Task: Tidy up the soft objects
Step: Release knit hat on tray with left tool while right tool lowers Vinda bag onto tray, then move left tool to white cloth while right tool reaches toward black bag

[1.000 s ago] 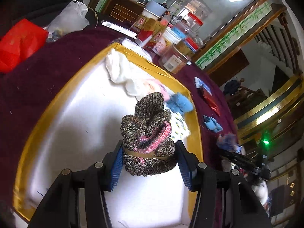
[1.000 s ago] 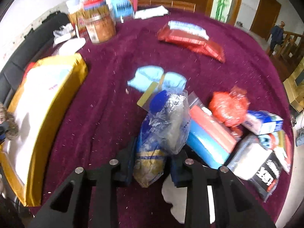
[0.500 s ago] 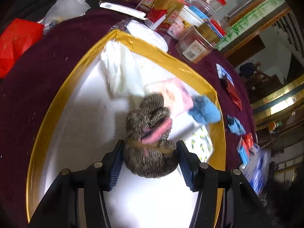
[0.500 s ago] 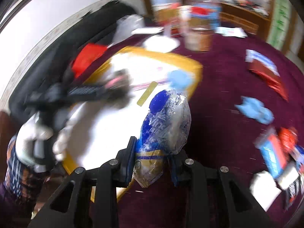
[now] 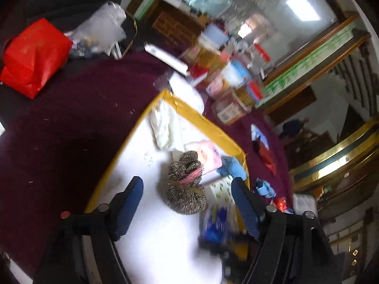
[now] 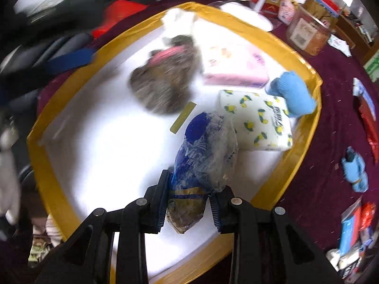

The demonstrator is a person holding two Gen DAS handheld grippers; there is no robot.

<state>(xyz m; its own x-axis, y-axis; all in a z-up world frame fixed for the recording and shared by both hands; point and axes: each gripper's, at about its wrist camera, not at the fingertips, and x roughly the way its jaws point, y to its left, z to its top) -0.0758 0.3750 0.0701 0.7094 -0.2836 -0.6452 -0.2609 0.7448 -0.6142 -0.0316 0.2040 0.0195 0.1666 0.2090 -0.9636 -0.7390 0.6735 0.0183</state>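
A brown knit bundle with a pink edge (image 5: 186,189) lies on the white, gold-rimmed tray (image 5: 208,123). My left gripper (image 5: 187,183) has its jaws opening, and both blue pads stand clear of the bundle's sides. My right gripper (image 6: 193,189) is shut on a blue and clear plastic packet (image 6: 206,146), held over the tray (image 6: 305,127) near its front. From the right wrist the knit bundle (image 6: 163,82) is blurred. A white cloth (image 5: 165,127), a pink tissue pack (image 6: 234,64), a lemon-print tissue pack (image 6: 258,120) and a blue sock ball (image 6: 293,94) lie in the tray too.
The tray sits on a maroon tablecloth (image 5: 78,123). A red bag (image 5: 33,56) lies far left, with jars and boxes (image 5: 227,75) behind the tray. Right of the tray lie a blue sock pair (image 6: 355,170), red packets (image 6: 369,123) and more packets (image 6: 353,227).
My left gripper has let go of the knit bundle and drawn back from it. My right gripper carried the plastic packet from the maroon cloth to over the tray.
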